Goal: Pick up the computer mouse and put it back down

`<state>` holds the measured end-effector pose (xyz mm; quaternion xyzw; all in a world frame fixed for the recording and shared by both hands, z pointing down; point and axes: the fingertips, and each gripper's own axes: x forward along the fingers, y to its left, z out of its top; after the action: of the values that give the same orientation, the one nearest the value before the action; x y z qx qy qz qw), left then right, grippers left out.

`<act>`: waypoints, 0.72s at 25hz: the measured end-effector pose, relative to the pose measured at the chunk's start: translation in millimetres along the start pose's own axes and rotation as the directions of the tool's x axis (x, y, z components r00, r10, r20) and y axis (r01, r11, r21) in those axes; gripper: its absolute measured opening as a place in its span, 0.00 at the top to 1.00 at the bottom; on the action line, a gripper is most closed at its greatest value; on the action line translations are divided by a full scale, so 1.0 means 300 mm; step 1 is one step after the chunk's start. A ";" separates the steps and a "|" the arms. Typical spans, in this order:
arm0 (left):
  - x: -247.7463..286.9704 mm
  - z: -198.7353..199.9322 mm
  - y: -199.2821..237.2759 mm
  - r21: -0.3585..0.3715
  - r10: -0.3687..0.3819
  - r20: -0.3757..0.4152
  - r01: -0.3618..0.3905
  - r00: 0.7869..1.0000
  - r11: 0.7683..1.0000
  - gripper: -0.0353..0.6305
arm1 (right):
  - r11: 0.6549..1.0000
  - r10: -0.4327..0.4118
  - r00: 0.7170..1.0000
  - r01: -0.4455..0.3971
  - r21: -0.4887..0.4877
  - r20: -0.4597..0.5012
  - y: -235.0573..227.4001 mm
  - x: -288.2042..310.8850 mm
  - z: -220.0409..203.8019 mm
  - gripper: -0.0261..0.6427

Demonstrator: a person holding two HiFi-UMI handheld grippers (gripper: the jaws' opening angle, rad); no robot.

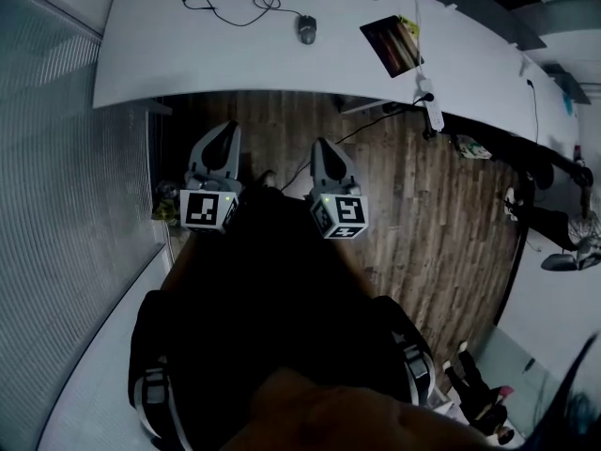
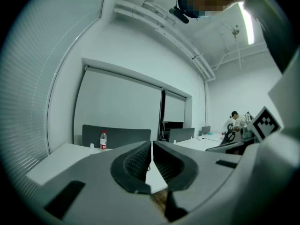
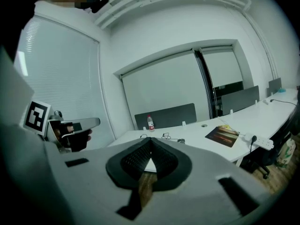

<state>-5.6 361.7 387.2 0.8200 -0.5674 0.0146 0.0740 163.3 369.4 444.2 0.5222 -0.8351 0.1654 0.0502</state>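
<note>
Across the wooden floor (image 1: 423,205), the white desk (image 1: 169,59) is carrying the computer mouse (image 1: 307,28) mid-surface, well apart from the left gripper (image 2: 151,146) and right gripper (image 3: 150,142), both hovering closed and empty (light, smooth-shelled, likely best pinched across its sides).

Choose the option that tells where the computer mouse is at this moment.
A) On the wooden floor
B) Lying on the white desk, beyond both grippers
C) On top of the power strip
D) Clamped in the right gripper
B: the computer mouse lies on the white desk, while the left gripper and the right gripper are over the wooden floor, jaws together and holding nothing.
</note>
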 end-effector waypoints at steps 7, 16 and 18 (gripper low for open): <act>0.040 -0.021 -0.017 0.013 0.005 -0.024 -0.005 1.000 1.000 0.93 | 1.000 0.009 1.000 -0.009 0.017 0.017 -0.062 0.025 0.021 0.96; 0.206 0.000 0.004 -0.003 -0.046 -0.001 0.046 0.999 0.999 0.93 | 1.000 -0.026 1.000 0.026 0.013 0.018 -0.108 0.130 0.051 0.96; 0.257 0.005 0.025 -0.008 -0.062 -0.002 0.062 0.998 0.998 0.93 | 0.999 -0.044 0.999 0.044 0.009 0.008 -0.122 0.167 0.059 0.96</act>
<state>14.8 287.2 394.8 0.8369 -0.5416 0.0109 0.0781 174.9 306.0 448.6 0.5412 -0.8229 0.1660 0.0481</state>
